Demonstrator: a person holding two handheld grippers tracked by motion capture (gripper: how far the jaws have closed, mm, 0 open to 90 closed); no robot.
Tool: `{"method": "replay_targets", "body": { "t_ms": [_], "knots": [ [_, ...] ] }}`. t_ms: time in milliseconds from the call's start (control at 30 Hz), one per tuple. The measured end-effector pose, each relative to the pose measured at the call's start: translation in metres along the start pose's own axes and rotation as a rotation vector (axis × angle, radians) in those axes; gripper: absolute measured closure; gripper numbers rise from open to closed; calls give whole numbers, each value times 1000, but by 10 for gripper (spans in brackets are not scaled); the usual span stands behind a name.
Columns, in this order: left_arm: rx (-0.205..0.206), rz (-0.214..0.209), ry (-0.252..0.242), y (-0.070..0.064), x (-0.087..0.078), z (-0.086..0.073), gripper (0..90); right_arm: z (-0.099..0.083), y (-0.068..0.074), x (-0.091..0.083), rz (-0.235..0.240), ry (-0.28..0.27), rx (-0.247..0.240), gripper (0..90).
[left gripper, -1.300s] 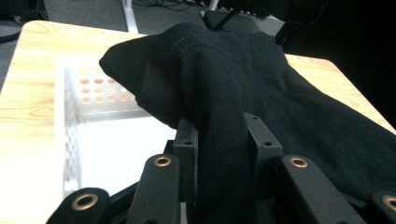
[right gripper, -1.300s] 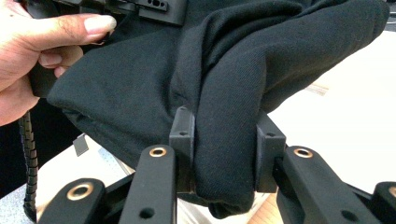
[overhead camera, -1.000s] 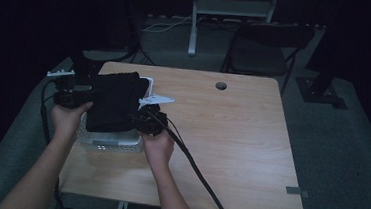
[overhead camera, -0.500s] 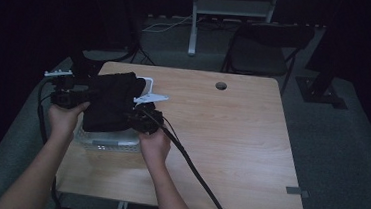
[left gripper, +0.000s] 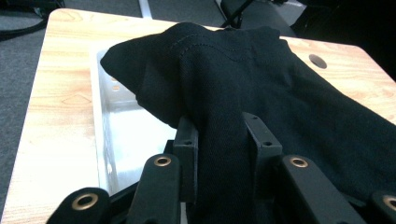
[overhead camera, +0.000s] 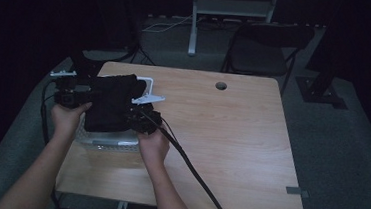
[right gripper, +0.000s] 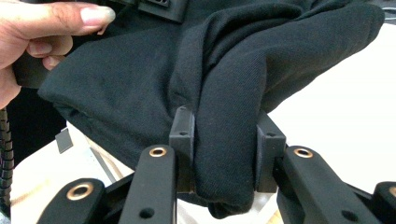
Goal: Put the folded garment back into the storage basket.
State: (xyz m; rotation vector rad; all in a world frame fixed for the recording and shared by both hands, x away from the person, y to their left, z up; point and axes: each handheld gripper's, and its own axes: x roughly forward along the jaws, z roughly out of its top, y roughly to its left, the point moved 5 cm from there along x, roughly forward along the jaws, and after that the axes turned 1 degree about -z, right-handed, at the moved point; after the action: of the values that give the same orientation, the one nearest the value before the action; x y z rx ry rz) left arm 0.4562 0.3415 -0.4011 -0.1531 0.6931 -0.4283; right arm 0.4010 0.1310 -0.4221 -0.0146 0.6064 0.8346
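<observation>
High view: a wooden table (overhead camera: 231, 138) carries a white plastic bin (overhead camera: 108, 139) at its near left corner. A black cloth (overhead camera: 109, 102) is held above the bin, spread between the two hand-held tools and covering most of the bin's opening. The left gripper (overhead camera: 72, 94) meets the cloth at its left edge; the person's left hand (overhead camera: 67, 118) grasps the tool from below. The right gripper (overhead camera: 141, 117) meets the cloth at its right edge, with the right hand (overhead camera: 154, 144) behind it. A thick black cable (overhead camera: 193, 173) trails from the right gripper across the table toward the near edge. A folding chair (overhead camera: 265, 50) stands beyond the far edge, well apart from the work.

Left gripper view: the left gripper (left gripper: 219, 140) has both jaws pressed against a thick fold of the black cloth (left gripper: 261, 84); the grip is firm, the fold pinched between them. The cloth drapes over the bin (left gripper: 100, 116), whose white interior shows under its left part.

Right gripper view: the right gripper (right gripper: 224, 144) likewise clamps a doubled fold of the black cloth (right gripper: 140, 74), the fold bulging below the jaws. The left hand (right gripper: 42, 28) appears at upper left, fingers on the far tool, touching the cloth's edge.
</observation>
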Motion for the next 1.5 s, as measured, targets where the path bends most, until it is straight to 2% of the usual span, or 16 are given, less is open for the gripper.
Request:
{"method": "replay_targets", "body": {
  "t_ms": [200, 433, 667, 800, 933, 1067, 1233, 1500],
  "knots": [
    [32, 27, 25, -2, 7, -4, 708, -5, -2, 5, -14, 17, 3, 678],
    [22, 38, 49, 1, 15, -12, 707, -11, -3, 10, -24, 42, 1, 678],
    [30, 60, 75, 5, 18, -17, 707, -16, -3, 16, -28, 56, 2, 678],
    [62, 78, 100, 3, 21, -20, 706, -19, -3, 19, -37, 69, -1, 677],
    [75, 81, 108, 2, 24, -21, 704, -21, -3, 21, -53, 81, -13, 677],
    [73, 78, 113, 3, 24, -22, 703, -22, -4, 22, -51, 84, -7, 677],
    [35, 67, 109, 7, 26, -26, 704, -23, -5, 23, -55, 87, -7, 677],
    [43, 88, 138, 9, 33, -33, 700, -29, -7, 29, -55, 108, -6, 672]
  ]
}}
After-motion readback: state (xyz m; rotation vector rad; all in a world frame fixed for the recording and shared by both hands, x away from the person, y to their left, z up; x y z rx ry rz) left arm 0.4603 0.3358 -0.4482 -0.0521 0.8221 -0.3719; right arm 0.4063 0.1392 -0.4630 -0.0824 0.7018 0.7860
